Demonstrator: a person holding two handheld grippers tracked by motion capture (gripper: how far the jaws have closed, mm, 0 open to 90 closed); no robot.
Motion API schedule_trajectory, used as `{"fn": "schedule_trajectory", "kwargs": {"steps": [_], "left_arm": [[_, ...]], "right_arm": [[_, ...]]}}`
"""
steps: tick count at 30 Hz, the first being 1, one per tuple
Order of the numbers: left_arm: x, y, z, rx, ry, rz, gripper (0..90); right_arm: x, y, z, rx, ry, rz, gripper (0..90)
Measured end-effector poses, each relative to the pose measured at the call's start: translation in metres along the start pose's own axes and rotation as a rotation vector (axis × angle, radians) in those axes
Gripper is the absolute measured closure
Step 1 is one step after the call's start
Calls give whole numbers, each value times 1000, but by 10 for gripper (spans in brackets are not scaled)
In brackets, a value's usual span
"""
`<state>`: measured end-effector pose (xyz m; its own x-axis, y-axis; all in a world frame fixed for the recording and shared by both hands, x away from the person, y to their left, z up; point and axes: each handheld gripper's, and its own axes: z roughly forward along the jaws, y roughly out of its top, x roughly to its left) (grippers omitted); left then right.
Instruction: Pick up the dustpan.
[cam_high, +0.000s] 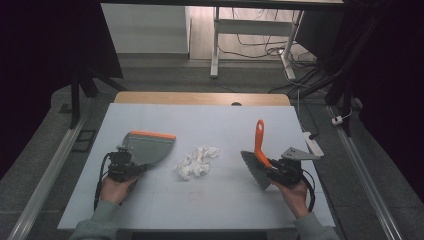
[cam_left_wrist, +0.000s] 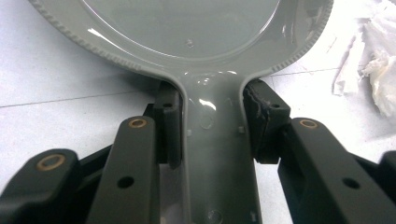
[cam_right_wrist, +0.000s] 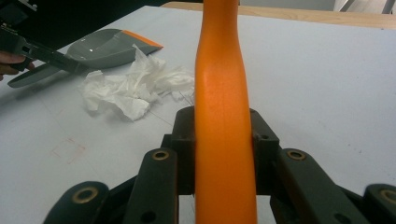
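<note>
A grey dustpan (cam_high: 147, 147) with an orange lip lies flat at the left of the white table (cam_high: 210, 200). My left gripper (cam_high: 131, 167) is shut on its handle (cam_left_wrist: 215, 140), a pad pressing on each side. A crumpled white tissue (cam_high: 196, 162) sits in the middle, between the dustpan and the brush. At the right, my right gripper (cam_high: 277, 172) is shut on the orange handle (cam_right_wrist: 222, 93) of a brush (cam_high: 258, 145). The handle points away from me and the grey bristles (cam_high: 252, 167) rest on the table. The right gripper view has the tissue (cam_right_wrist: 135, 88) and dustpan (cam_right_wrist: 102, 46) off to its left.
A white power strip (cam_high: 312, 142) lies at the table's right edge. A wooden strip (cam_high: 200, 98) borders the far edge. Beyond it stand white desk legs (cam_high: 215, 45) and loose cables on the floor. Bare table lies in front of the tissue.
</note>
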<state>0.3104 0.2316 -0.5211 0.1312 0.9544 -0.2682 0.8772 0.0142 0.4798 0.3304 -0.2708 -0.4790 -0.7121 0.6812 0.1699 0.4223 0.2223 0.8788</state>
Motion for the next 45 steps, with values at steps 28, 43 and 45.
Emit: {"fn": "schedule_trajectory", "kwargs": {"steps": [28, 43, 45], "left_arm": [[9, -2, -32, -171, -116, 112, 616], [12, -8, -65, -240, -166, 196, 616], [11, -8, -69, -248, -169, 213, 616]], "right_arm": [[0, 1, -6, -26, -25, -3, 694], [6, 3, -10, -55, -44, 1, 694], [7, 3, -11, -54, -44, -4, 694]]}}
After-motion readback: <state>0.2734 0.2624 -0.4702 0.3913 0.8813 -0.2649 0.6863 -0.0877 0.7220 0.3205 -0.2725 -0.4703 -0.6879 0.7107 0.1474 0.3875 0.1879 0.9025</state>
